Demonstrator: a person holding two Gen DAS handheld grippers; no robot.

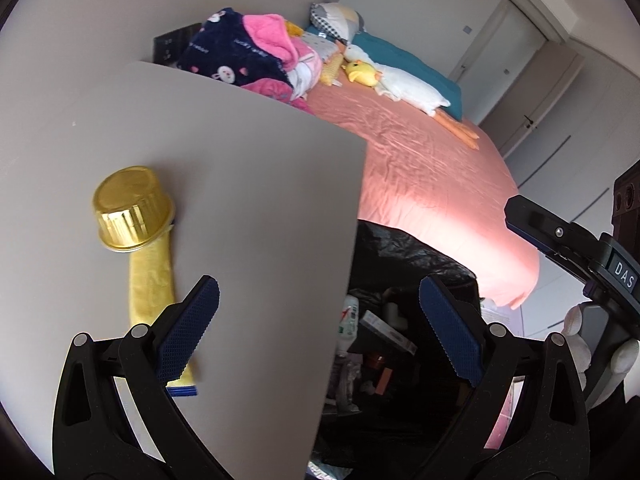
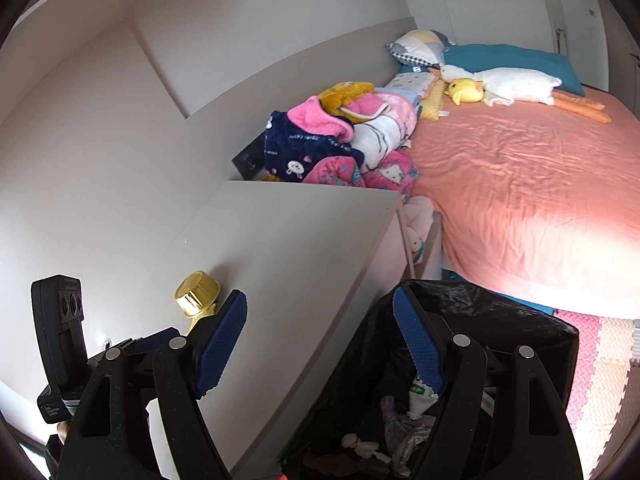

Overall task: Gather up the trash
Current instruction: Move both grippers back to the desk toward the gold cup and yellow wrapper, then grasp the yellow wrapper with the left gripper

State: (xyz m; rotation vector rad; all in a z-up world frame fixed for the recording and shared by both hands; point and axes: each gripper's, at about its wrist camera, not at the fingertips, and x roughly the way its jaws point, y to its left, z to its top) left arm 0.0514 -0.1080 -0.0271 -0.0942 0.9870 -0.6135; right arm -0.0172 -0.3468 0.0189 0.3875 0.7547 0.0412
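Soft daylight, fisheye-warped edges, bedsheet (image 2: pixel 560 216) glare

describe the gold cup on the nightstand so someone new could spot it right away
Find the grey nightstand beside the pink bed. Near its wall-side edge sits the gold foil cup, upside down on one end of a yellow pouch. It's the only shiny metallic thing there.

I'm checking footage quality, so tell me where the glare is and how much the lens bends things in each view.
Left wrist view: sunlight blows out the pink bedsheet near its edge; the table edge curves from fisheye, and the trash bag interior is dark. Right wrist view: the same sheet washes to white at lower right; walls bow strongly; the gold foil cup stays sharp.
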